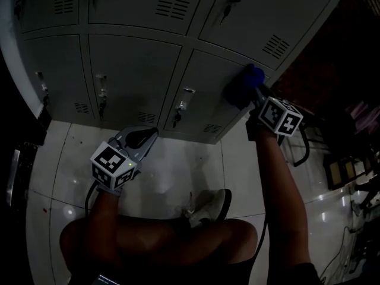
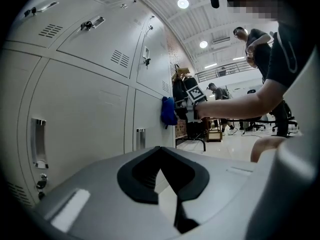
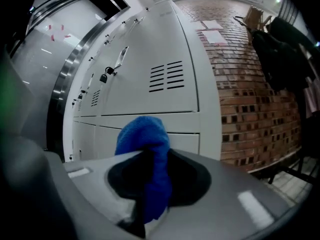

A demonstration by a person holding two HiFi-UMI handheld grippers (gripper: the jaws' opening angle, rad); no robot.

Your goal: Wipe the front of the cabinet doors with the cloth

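While the right claw point(image 1: 255, 98) is clamped on one bunched blue terry cloth point(image 3: 142, 134), that cloth is pressed against the right part of a lower-row grey metal cabinet door point(image 1: 205, 79), near the red brick wall point(image 3: 245, 84). At least six such doors show, in two rows; this door's one latch handle point(image 1: 185, 98) sits left of the cloth. Left claw point(image 1: 145, 137) hovers above the pale tiled floor point(image 1: 178, 171), tips together, nothing held.

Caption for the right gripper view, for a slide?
Right gripper shut on blue cloth, facing grey cabinet doors; brick wall at right.
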